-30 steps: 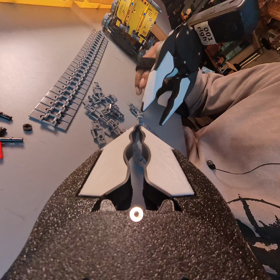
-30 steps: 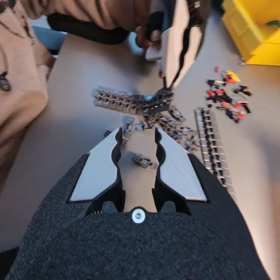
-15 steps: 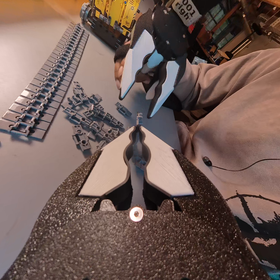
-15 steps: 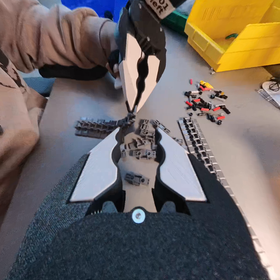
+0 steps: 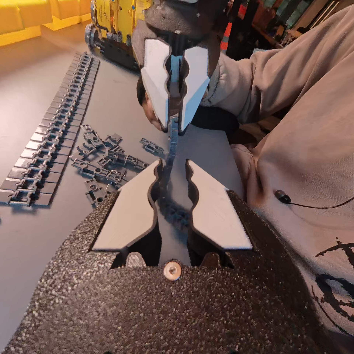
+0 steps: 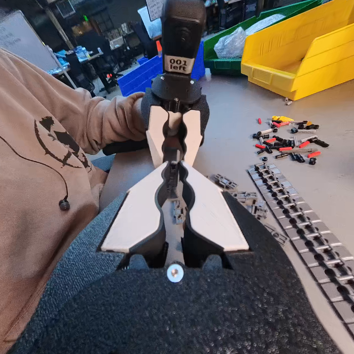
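Observation:
A short chain of grey track links (image 5: 173, 145) runs from between my left gripper's fingers up to my right gripper's tips. My left gripper (image 5: 174, 163) is open, and the chain's lower, blurred part lies along its left finger. My right gripper (image 5: 172, 130) points down at it and is shut on the chain's upper end. In the right wrist view my right gripper (image 6: 174, 163) pinches the chain (image 6: 172, 182) edge-on. The left gripper's fingers (image 6: 156, 134) face it closely, their tips hidden behind mine. Both are near the grey table's (image 5: 28, 239) edge by the person's torso.
Loose grey links (image 5: 107, 162) lie left of the grippers, beside a long assembled track strip (image 5: 53, 138) (image 6: 298, 220). A yellow model vehicle (image 5: 115, 23) stands behind. Small red and black pins (image 6: 287, 141), yellow bins (image 6: 297, 57), a green bin (image 6: 229, 63) and a blue bin (image 6: 139, 76) lie farther off.
My left gripper has opened and let go of the chain. My right gripper has come in from above, turned to face the left one and shut on the chain's upper end.

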`<state>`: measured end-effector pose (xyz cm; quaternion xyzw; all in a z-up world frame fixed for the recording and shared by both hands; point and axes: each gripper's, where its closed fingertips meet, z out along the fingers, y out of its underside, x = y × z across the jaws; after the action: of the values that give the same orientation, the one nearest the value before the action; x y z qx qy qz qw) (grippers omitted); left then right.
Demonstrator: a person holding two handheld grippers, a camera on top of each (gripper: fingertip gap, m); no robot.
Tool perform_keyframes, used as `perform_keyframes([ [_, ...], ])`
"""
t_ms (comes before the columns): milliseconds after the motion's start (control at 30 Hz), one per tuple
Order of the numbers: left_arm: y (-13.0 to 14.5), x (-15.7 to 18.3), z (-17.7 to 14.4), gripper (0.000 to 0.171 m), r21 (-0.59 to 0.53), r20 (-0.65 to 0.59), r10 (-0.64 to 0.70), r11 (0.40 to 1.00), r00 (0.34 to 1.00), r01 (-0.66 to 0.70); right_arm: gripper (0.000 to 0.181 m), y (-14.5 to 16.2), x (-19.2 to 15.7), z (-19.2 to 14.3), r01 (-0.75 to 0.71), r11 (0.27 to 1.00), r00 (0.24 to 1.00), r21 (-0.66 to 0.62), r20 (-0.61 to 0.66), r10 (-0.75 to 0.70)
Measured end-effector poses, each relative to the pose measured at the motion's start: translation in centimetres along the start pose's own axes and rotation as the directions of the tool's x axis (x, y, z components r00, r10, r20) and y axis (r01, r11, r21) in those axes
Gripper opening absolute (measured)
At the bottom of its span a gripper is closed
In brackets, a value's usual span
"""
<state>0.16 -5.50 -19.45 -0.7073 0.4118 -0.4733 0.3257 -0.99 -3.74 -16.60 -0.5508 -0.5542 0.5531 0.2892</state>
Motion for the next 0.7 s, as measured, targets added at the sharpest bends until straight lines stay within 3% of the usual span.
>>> perform_keyframes([
  [133,-2.2,0.1,-0.8,0.009,0.139,-0.049,-0.061,0.988,0.997,0.067,0.006,-0.6,0.0,-0.4,-0.039,0.998,0.999,0.049,0.023,0.038],
  [233,-2.5,-0.1,-1.3,0.003,0.166,-0.061,-0.094,0.981,0.994,0.103,0.006,-0.6,0.1,-0.6,-0.052,0.997,0.998,0.057,0.028,0.05],
  [567,-0.4,-0.2,-0.4,0.002,0.016,-0.039,-0.142,0.99,0.989,0.142,0.017,0.7,0.4,0.0,-0.02,0.999,1.0,-0.042,0.004,0.02],
  [700,0.1,-0.3,0.0,0.002,-0.009,-0.022,-0.133,0.991,0.991,0.133,0.003,1.6,0.4,0.2,-0.009,0.996,1.0,-0.084,-0.005,0.009],
])
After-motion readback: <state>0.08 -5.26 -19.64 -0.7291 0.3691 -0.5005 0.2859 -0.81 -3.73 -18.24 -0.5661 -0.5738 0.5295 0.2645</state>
